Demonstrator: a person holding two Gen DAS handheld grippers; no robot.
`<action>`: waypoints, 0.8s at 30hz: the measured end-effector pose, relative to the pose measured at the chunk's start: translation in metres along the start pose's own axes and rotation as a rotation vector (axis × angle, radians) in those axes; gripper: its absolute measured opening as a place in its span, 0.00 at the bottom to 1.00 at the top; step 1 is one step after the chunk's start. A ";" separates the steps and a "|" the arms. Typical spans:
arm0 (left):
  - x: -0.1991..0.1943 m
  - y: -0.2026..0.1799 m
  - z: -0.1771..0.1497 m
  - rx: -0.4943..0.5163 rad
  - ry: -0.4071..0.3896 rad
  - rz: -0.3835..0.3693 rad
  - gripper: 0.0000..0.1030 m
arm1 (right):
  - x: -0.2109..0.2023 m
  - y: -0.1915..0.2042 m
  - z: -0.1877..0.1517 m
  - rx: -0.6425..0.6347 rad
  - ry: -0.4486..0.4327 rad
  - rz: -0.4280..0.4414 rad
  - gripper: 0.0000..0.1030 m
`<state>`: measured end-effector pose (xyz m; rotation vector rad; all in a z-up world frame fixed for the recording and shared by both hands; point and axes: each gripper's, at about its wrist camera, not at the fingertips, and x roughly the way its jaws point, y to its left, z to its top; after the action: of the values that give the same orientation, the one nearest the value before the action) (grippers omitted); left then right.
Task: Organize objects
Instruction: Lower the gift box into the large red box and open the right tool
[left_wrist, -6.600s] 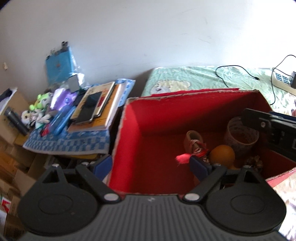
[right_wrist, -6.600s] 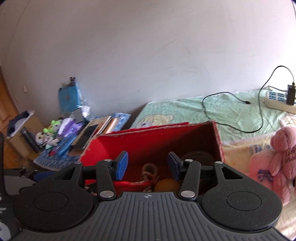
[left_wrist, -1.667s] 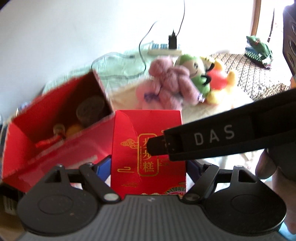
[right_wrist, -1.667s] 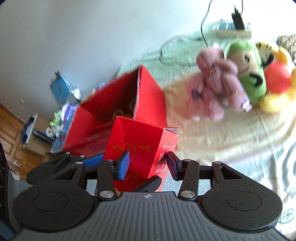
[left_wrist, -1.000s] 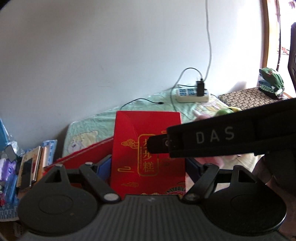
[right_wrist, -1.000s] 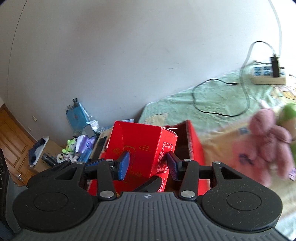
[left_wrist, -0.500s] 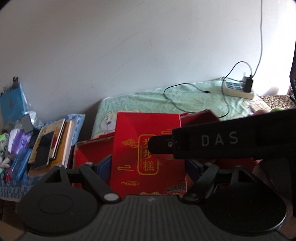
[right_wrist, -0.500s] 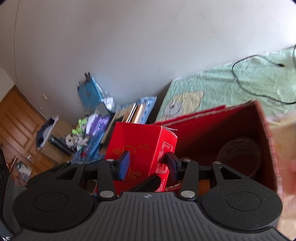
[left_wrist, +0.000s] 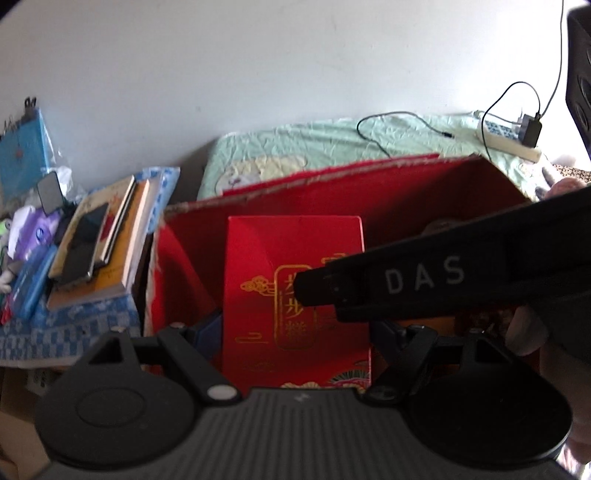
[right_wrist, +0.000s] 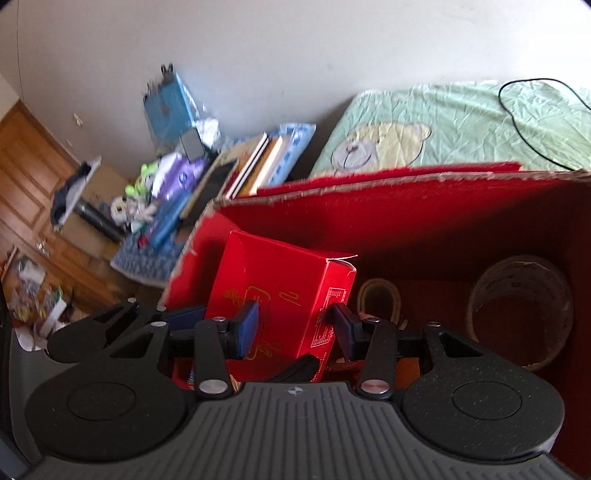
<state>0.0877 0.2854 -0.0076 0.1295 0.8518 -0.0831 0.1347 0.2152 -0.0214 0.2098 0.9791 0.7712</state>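
Observation:
Both grippers hold one small red gift box with gold print, also in the right wrist view. My left gripper is shut on its sides. My right gripper is shut on its front and side near one corner; its black body crosses the left wrist view. The box sits upright, lowered into the left part of the big open red carton, which also shows in the right wrist view. Inside the carton are a woven round cup and a small looped item.
A side table with a blue checked cloth left of the carton carries stacked books, a phone and toys. The bed with a green sheet, a black cable and a power strip lie behind. The wall is close.
Both grippers carried the small red box from over the bed and plush toys to the carton and lowered it inside. The grip has not changed.

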 end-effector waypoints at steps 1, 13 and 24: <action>0.002 0.001 -0.001 -0.003 0.008 0.000 0.76 | 0.003 -0.001 0.001 0.001 0.014 0.002 0.47; 0.006 0.001 -0.001 -0.030 0.033 0.008 0.76 | 0.011 -0.005 0.003 -0.002 0.081 0.032 0.51; 0.005 0.000 -0.001 -0.025 0.040 0.013 0.80 | 0.011 -0.008 0.003 0.030 0.079 0.020 0.46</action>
<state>0.0909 0.2854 -0.0120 0.1131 0.8917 -0.0576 0.1447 0.2173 -0.0314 0.2169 1.0656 0.7883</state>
